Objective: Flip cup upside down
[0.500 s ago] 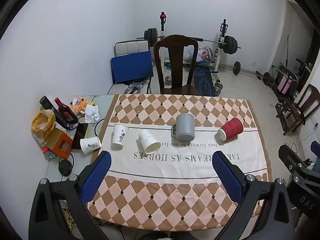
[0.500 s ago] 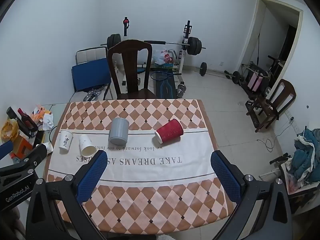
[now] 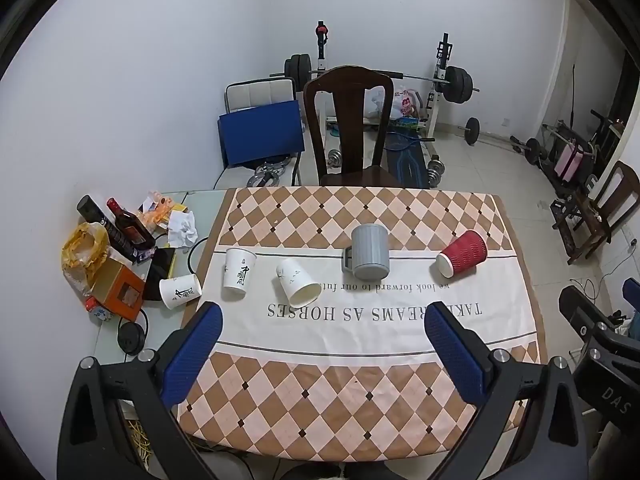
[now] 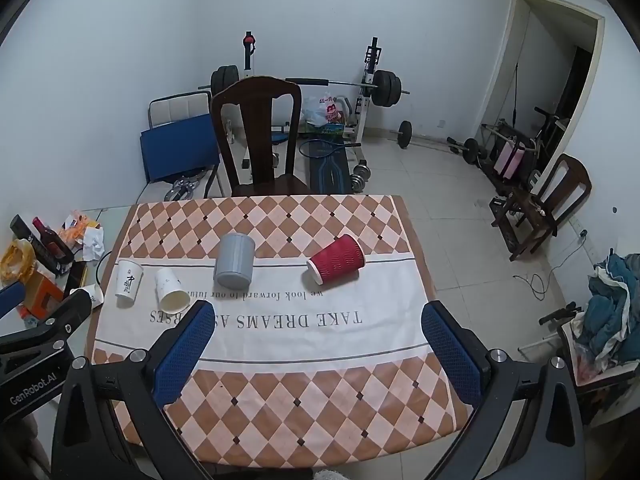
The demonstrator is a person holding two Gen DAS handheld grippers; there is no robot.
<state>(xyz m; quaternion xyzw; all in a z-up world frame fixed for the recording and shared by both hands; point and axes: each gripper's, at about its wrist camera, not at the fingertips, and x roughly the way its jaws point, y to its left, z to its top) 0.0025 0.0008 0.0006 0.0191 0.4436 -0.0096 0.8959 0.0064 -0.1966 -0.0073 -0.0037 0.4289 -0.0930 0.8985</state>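
Both grippers hang above the near edge of the table, jaws spread wide and holding nothing: the left gripper (image 3: 322, 344) and the right gripper (image 4: 318, 340). On the checkered tablecloth (image 3: 360, 392) a row of cups runs left to right across the white band. A white paper cup with black writing (image 3: 239, 274) stands with its wide end up, a second white paper cup (image 3: 298, 288) lies on its side with its mouth toward the near edge, a grey ribbed mug (image 3: 368, 258) sits mouth down, and a red ripple cup (image 3: 462, 254) lies on its side, well apart from the mug. Nothing stands between the jaws and the cups. Beyond the far edge is a dark wooden chair (image 3: 348, 128). The left wrist view alone clearly shows the clutter off the cloth's left side: a third white cup (image 3: 180, 291) on its side, an orange box (image 3: 118, 294) and two bottles (image 3: 130, 228). The right wrist view alone shows a heap of blue clothes (image 4: 612, 308) at far right
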